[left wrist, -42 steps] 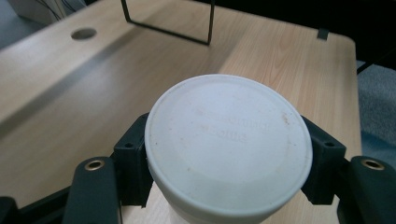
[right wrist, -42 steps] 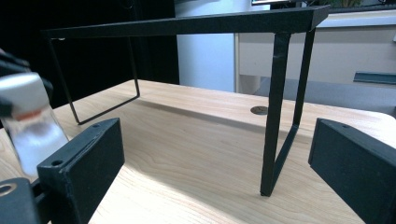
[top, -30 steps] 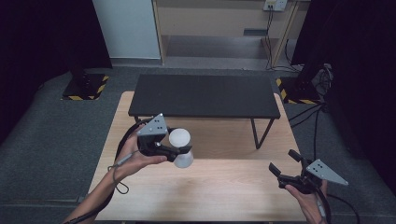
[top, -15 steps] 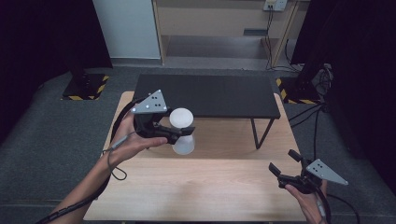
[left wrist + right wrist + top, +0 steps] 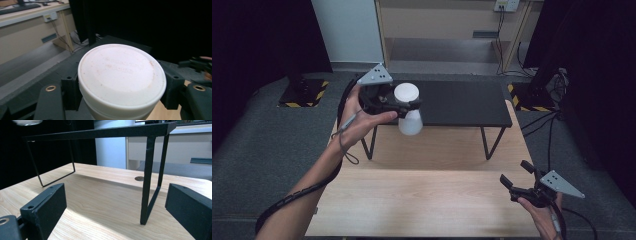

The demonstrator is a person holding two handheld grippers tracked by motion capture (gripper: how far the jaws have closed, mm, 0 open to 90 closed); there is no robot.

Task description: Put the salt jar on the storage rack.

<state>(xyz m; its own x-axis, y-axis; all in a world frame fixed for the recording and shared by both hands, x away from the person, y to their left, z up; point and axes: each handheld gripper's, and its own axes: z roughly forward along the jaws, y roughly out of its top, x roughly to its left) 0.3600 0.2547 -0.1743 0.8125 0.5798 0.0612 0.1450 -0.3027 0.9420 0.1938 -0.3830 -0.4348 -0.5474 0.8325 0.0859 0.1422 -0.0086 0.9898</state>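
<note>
Above the left end of the black metal rack (image 5: 452,102), the left hand-held gripper (image 5: 408,106) hangs in the air, jaws clamped on a white plastic bottle (image 5: 410,120). Bottle held just under its wide white cap (image 5: 406,93), one jaw each side; body tapers down below the grip. Cap faces up, bottle roughly upright. Left gripper view: cap (image 5: 122,75) sits between the two black jaws, both pressed against the neck; faint embossed lettering on the cap top, not legible. Bottle clear of the rack top and of the wooden surface (image 5: 422,200), touching neither. Person's left hand (image 5: 362,117) wraps the gripper body, grey three-cornered plate (image 5: 377,75) on top, cable trailing down along the forearm.

Near right corner of the surface: right hand-held gripper (image 5: 518,176), jaws apart, nothing between them, held low over the wood by the right hand (image 5: 544,215). Right gripper view: both jaws wide, with bare wood and the near right leg of the rack (image 5: 150,182) between them; rack top runs across the upper frame. Left and right grippers well apart. Rack stands on the far half of the surface, on thin loop legs.
</note>
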